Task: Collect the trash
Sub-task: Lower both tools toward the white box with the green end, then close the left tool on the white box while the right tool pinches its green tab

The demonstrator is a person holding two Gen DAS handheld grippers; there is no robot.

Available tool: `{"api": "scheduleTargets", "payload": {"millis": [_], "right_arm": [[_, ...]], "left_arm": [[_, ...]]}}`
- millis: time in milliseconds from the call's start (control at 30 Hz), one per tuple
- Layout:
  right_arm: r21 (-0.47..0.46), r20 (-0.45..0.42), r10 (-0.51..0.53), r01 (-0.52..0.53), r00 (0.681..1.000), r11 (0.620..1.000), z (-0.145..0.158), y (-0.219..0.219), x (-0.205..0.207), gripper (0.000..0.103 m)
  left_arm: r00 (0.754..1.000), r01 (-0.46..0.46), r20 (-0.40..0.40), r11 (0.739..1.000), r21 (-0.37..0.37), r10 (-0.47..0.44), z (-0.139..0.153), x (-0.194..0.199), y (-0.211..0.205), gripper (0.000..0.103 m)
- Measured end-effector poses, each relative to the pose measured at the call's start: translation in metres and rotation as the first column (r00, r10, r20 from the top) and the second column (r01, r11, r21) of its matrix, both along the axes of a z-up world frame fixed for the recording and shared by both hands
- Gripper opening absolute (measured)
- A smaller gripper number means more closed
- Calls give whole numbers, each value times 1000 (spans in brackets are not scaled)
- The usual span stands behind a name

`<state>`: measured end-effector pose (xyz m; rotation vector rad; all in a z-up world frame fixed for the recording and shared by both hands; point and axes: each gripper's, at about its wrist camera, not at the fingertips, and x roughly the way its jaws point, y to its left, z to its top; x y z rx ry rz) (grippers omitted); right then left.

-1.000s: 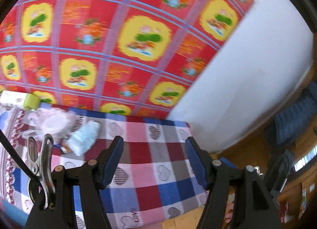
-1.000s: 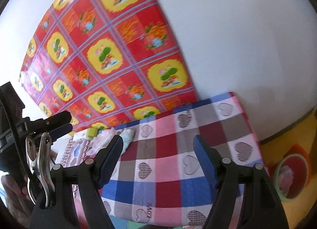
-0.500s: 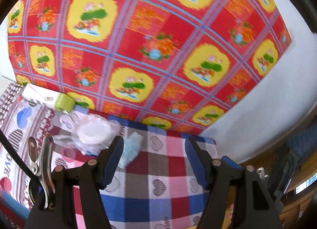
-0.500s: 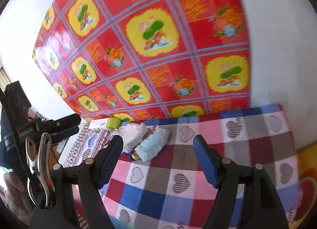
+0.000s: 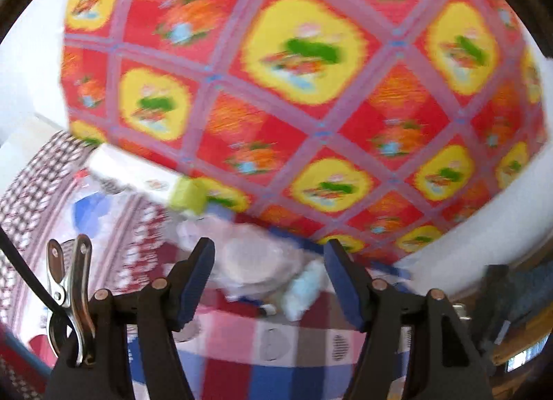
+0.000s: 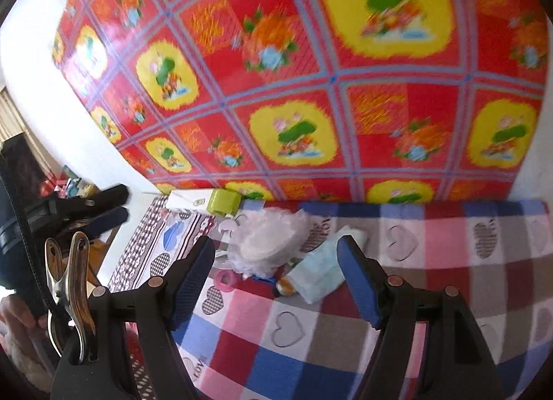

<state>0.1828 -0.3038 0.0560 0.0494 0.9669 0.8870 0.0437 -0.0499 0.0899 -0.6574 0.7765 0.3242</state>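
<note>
A pile of trash lies on the checked tablecloth (image 6: 449, 282): a crumpled clear plastic bag (image 6: 269, 237) over a white round lid, a pale blue face mask (image 6: 321, 272), and a small dark item with an orange tip (image 6: 285, 287). A white box with a green end (image 6: 221, 200) lies against the red patterned wall sheet (image 6: 311, 89). My right gripper (image 6: 276, 275) is open, its fingers either side of the pile and short of it. My left gripper (image 5: 269, 279) is open too, aimed at the same bag (image 5: 255, 261) and mask (image 5: 304, 289); it also shows at the left of the right wrist view (image 6: 110, 204).
A second cloth with brown and blue print (image 6: 166, 237) covers the left part of the table. A hand (image 6: 17, 317) holds the left tool at the lower left. The table's right edge and a wooden floor (image 5: 518, 341) show in the left wrist view.
Both grippers have swept leftwards across the table toward the trash pile. The bag and mask now sit between the fingers in each view instead of off to the left. Jaws unchanged.
</note>
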Motion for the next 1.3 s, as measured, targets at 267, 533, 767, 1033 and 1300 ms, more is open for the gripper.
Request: {"api": "scheduleTargets", "payload": {"millis": [267, 533, 767, 1033, 1300], "right_arm": [[-44, -27, 41, -42, 999, 998, -23, 57, -9, 75], [-60, -48, 27, -30, 998, 998, -38, 93, -7, 75], [-80, -62, 23, -28, 998, 996, -53, 125, -8, 75], [-82, -87, 34, -41, 996, 996, -72, 176, -7, 75], [-53, -139, 32, -39, 990, 998, -97, 224, 9, 75]], "left_arm": [[995, -93, -43, 995, -41, 91, -27, -23, 76, 69], [990, -127, -67, 991, -30, 125, -46, -38, 117, 69], [989, -122, -95, 991, -47, 117, -67, -42, 154, 69], [985, -107, -145, 992, -62, 97, -96, -37, 198, 69], [984, -79, -166, 995, -65, 68, -128, -10, 243, 69]]}}
